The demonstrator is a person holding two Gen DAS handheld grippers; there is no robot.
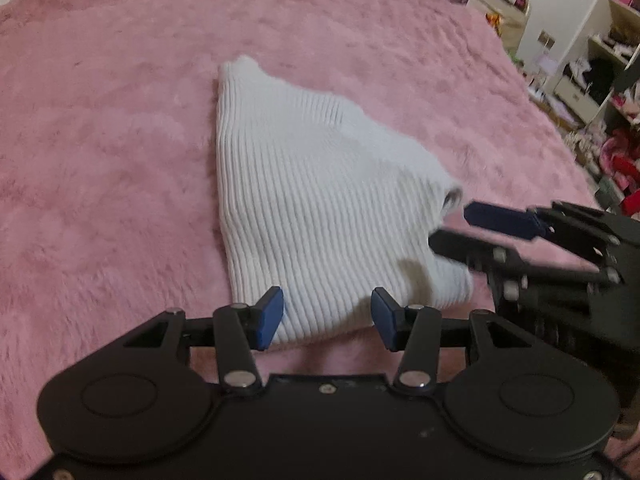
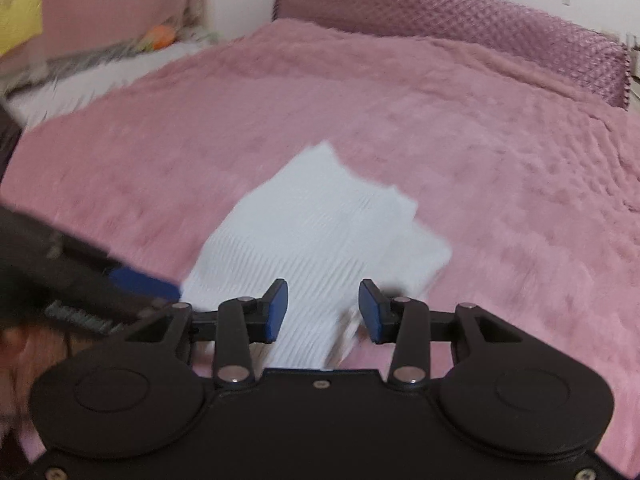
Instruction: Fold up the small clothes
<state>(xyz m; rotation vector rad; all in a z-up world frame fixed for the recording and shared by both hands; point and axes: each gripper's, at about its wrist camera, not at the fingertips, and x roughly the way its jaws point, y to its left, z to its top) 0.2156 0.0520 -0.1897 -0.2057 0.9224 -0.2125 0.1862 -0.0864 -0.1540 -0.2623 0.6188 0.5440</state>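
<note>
Clearly, the left hand-held gripper [image 1: 327, 314] stood with its jaws spread wide, holding nothing; its blue pads [image 1: 271, 317] sat on either side of the near edge of the white ribbed garment [image 1: 304, 200], hovering just over the cloth, though whether they touched it could not be told. The right hand-held gripper [image 2: 323, 310] was likewise spread wide and held nothing, with the same garment [image 2: 320, 236] running between its blue pads [image 2: 277, 312] and under its body. In the left wrist view the right hand-held gripper [image 1: 456, 222] came in from the right side, its jaws parted at the garment's right corner, where a fold of the knit stood up a little; contact there was blurred and could not be judged.

The garment lay folded into a rough triangle near the middle of the bed [image 1: 100, 140], on a fluffy pink blanket [image 2: 500, 184] that covered it. A quilted mauve headboard [image 2: 460, 24] ran along the far edge of the bed. Beyond the bed's right edge stood white shelves [image 1: 608, 40] crowded with small items too blurred to name, and no writing could be read.
</note>
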